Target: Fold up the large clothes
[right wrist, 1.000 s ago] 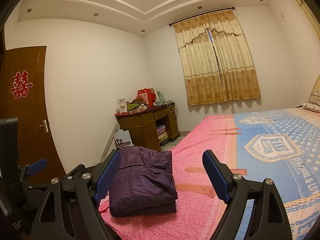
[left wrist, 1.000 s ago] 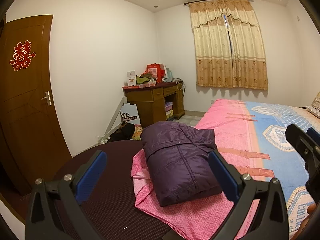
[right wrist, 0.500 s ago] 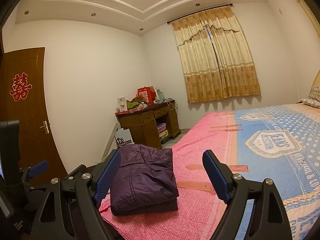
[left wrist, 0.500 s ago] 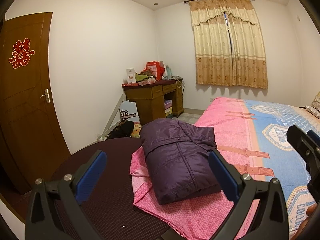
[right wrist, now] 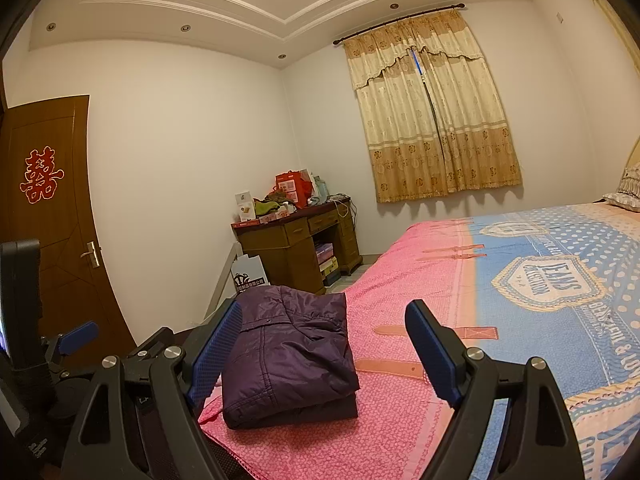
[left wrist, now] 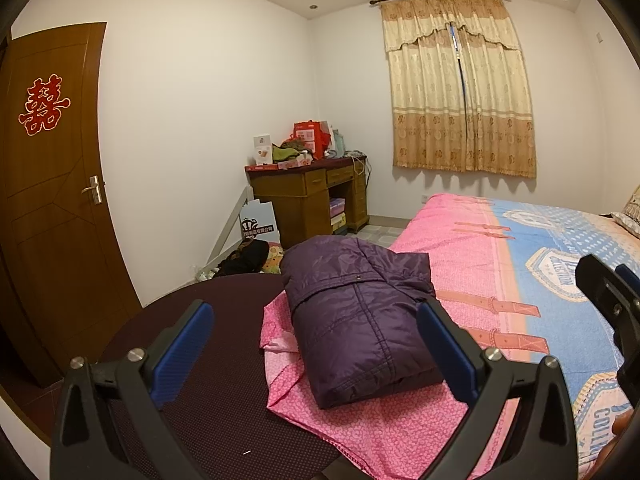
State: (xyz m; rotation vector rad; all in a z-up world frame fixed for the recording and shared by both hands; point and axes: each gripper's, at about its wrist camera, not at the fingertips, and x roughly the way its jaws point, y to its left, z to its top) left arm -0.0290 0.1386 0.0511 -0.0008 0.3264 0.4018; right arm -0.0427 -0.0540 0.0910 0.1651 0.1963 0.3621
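On the bed's (left wrist: 500, 248) near corner, we see the folded purple jacket (left wrist: 360, 320), long axis pointing away. Our left gripper (left wrist: 316, 344) sits nearer; right gripper (right wrist: 320, 348) has it left. Both gape empty.

A bedroom in a home.

A wide bed (right wrist: 520, 280) with a pink and blue printed sheet fills the right side, a pillow (right wrist: 624, 196) at its far end. Cream and gold patterned curtains (right wrist: 432, 120) hang drawn from a rod on the far wall. In the corner stands a wooden bench (right wrist: 296, 244) with drawers, cluttered with boxes, a red gift bag (right wrist: 290, 186) and clothing. A brown wooden door (left wrist: 52, 184) on the left carries a red double-happiness paper cutout (left wrist: 42, 106). White walls meet a stepped ceiling with recessed spotlights (right wrist: 184, 28).
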